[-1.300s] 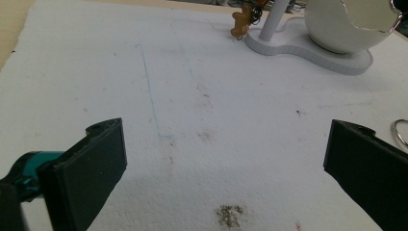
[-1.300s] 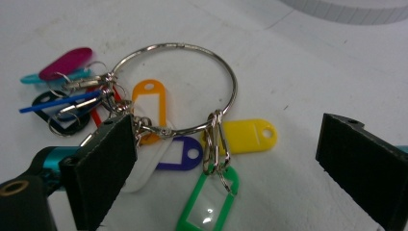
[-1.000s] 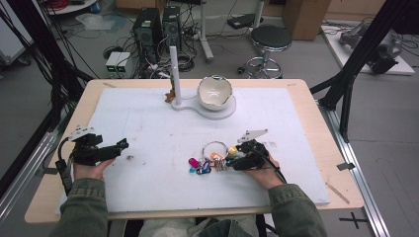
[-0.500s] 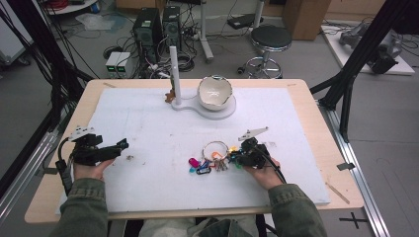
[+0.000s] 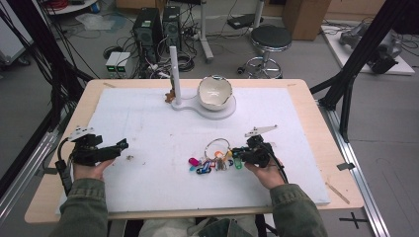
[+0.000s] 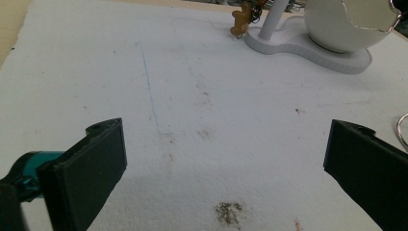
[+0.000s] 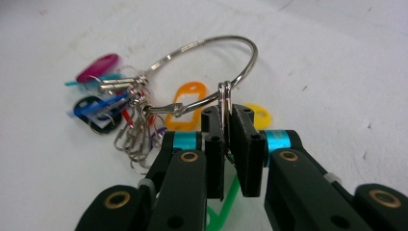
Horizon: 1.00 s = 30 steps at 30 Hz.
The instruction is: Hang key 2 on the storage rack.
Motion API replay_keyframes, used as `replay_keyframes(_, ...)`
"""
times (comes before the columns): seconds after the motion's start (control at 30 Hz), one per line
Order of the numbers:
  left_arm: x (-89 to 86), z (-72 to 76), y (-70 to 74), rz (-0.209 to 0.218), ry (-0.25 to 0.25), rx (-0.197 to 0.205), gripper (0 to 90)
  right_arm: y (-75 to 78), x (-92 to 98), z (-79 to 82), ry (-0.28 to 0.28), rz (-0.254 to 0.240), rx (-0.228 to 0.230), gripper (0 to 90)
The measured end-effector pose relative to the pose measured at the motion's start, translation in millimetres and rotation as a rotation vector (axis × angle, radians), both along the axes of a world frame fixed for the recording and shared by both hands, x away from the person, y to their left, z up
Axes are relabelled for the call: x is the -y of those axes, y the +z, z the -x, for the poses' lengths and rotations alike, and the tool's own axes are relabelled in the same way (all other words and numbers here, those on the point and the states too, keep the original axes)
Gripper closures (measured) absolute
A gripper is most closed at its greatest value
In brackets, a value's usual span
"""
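A large wire key ring (image 7: 211,62) lies on the white mat (image 5: 158,123) with several coloured tags (image 7: 98,67) and metal clips bunched at its left. A small double ring (image 7: 224,94) hangs on the wire, and my right gripper (image 7: 225,120) is shut on it, with orange and yellow tags behind and a green one under the jaws. In the high view this gripper (image 5: 242,155) sits right of the tag bunch (image 5: 212,162). My left gripper (image 5: 121,144) rests at the mat's left side, its jaws wide open (image 6: 221,159) over bare, stained mat.
A white stand (image 5: 217,109) with an upright post (image 5: 174,69) and a white bowl (image 5: 215,93) sits at the back centre; a small brown figure (image 5: 169,95) is beside the post. The bowl (image 6: 346,24) also rises ahead of the left gripper.
My right gripper has edged slightly left toward the tag bunch. The left gripper has stayed where it was.
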<state>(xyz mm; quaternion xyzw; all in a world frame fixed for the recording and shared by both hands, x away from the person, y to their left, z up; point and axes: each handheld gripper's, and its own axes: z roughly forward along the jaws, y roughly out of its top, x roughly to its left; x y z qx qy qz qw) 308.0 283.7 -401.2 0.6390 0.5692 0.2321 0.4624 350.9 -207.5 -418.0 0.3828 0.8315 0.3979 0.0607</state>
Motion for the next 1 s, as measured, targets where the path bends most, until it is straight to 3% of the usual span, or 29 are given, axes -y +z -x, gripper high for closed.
replay_keyframes(0.1, 0.1, -0.1, -0.1, -0.003, -0.007, -0.005, 1.6, 5.7, 2.5, 2.2, -0.005, -0.058, 0.003, 84.0)
replay_keyframes(0.33, -0.1, -0.2, -0.2, -0.005, -0.006, -0.007, 1.6, 17.3, 2.2, 6.1, 0.005, -0.141, 0.019, 83.9)
replay_keyframes(0.73, 1.4, -2.4, -1.8, -0.001, -0.001, -0.016, 1.7, 32.4, 2.5, 4.0, 0.017, -0.194, 0.049, 84.0)
replay_keyframes(0.87, 3.3, -2.6, -2.4, -0.016, -0.013, -0.021, 1.6, 34.5, 6.4, 0.6, 0.013, -0.219, 0.034, 84.0)
replay_keyframes(1.0, 1.9, -3.0, -2.6, -0.006, -0.014, -0.022, 1.6, 35.7, 10.7, -3.4, -0.001, -0.226, 0.026, 84.0)
